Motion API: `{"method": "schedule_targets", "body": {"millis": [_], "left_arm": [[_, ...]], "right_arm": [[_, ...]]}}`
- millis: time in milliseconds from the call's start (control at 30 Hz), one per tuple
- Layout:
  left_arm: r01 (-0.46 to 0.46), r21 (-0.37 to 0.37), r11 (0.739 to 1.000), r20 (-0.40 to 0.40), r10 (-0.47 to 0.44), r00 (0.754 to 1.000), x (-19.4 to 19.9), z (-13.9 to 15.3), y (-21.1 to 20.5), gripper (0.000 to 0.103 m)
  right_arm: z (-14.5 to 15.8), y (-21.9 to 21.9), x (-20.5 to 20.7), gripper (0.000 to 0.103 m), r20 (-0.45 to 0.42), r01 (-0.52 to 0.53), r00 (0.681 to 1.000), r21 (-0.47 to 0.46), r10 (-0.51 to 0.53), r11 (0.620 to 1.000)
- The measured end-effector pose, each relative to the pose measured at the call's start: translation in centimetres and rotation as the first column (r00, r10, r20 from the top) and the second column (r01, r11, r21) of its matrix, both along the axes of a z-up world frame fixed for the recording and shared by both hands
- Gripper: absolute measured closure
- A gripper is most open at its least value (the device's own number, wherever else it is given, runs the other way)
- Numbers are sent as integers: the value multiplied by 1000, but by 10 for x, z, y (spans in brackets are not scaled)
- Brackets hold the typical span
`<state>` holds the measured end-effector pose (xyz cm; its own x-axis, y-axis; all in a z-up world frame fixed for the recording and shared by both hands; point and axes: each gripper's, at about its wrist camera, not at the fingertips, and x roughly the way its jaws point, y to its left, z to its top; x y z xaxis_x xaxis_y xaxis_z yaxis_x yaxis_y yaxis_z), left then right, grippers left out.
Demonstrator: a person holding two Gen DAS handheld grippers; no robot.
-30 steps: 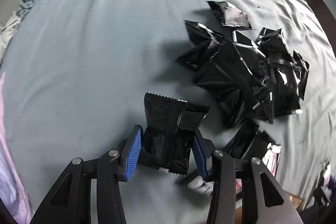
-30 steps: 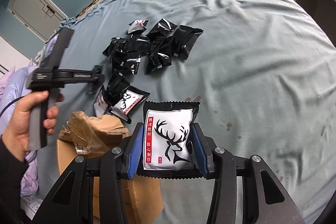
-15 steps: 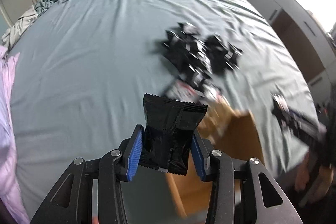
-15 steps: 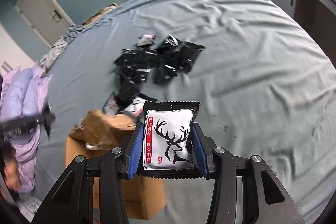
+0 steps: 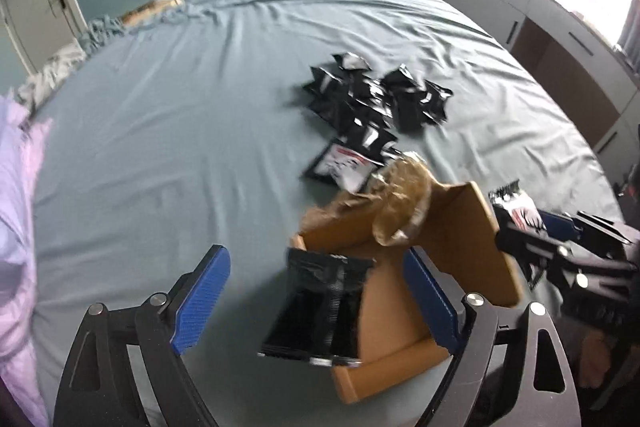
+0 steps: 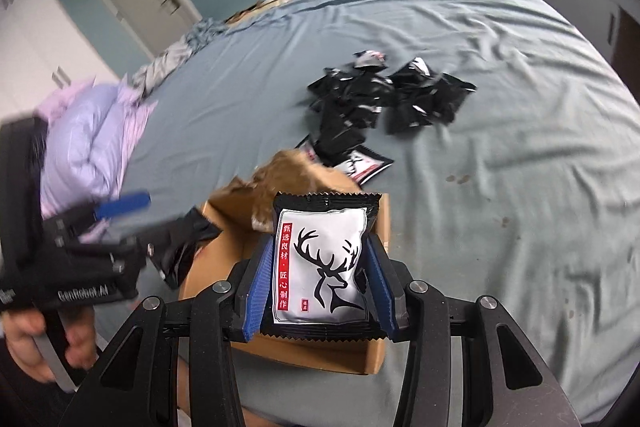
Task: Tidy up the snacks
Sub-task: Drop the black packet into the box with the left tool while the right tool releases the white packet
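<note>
My left gripper [image 5: 316, 301] hangs over the near corner of an open cardboard box [image 5: 480, 259], its jaws opening. A black snack packet [image 5: 320, 311] is loose between the blue pads, touching neither, blurred above the box's edge. My right gripper [image 6: 318, 277] is shut on a white deer-print snack packet [image 6: 320, 267] above the same cardboard box [image 6: 378, 351]. A pile of black packets [image 5: 376, 101] lies on the bed beyond the box, seen also as the black packets [image 6: 384, 103] in the right wrist view. The left gripper [image 6: 132, 227] appears at the left there, with the black packet [image 6: 184, 243] below it.
Crumpled brown paper [image 5: 400, 199] sticks out of the box's far side. The grey-blue bed sheet [image 5: 180, 131] spreads all around. A lilac duvet [image 6: 88, 147] lies left, white cabinets [image 5: 520, 7] stand right. A hand [image 6: 28, 347] holds the left tool.
My left gripper swung from the pile to above the box and its jaws spread wide, letting go of the black packet. The right gripper carried its deer packet over the box.
</note>
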<state>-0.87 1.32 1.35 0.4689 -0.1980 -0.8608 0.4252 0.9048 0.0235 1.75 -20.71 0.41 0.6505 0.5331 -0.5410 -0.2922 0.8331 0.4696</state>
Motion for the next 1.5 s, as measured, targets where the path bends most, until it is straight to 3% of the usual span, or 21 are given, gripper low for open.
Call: {"method": "schedule_targets", "body": {"millis": [167, 333, 500, 600, 833, 933, 1300, 1500], "left_arm": [[-35, -60, 998, 53, 38, 998, 2, 15, 11, 13], [-131, -54, 990, 131, 137, 982, 11, 23, 24, 3], [-194, -84, 977, 24, 197, 980, 26, 10, 40, 3], [-194, -86, 977, -12, 194, 981, 28, 2, 41, 3], [-117, -22, 993, -2, 117, 993, 20, -5, 19, 3], [-87, 5, 996, 1, 87, 996, 15, -7, 12, 3], [-71, 42, 997, 26, 70, 997, 9, -5, 8, 3], [-64, 74, 995, 34, 61, 998, 8, -9, 4, 3]], "right_arm": [[1, 7, 5, 60, 5, -23, 1000, -12, 23, 1000], [-1, 4, 8, 60, 1, -6, 1000, 17, 6, 1000], [-2, 10, 10, 60, 4, -24, 1000, 2, 24, 1000], [-2, 16, 11, 60, -1, -45, 999, -16, 45, 999], [-8, 30, 17, 54, -47, -111, 993, -9, 111, 994], [-12, 33, 21, 53, -78, -104, 992, -11, 103, 994], [-5, 14, 5, 52, -26, -6, 1000, 23, 7, 1000], [-4, 18, -2, 52, -9, -2, 1000, -13, 2, 1000]]}}
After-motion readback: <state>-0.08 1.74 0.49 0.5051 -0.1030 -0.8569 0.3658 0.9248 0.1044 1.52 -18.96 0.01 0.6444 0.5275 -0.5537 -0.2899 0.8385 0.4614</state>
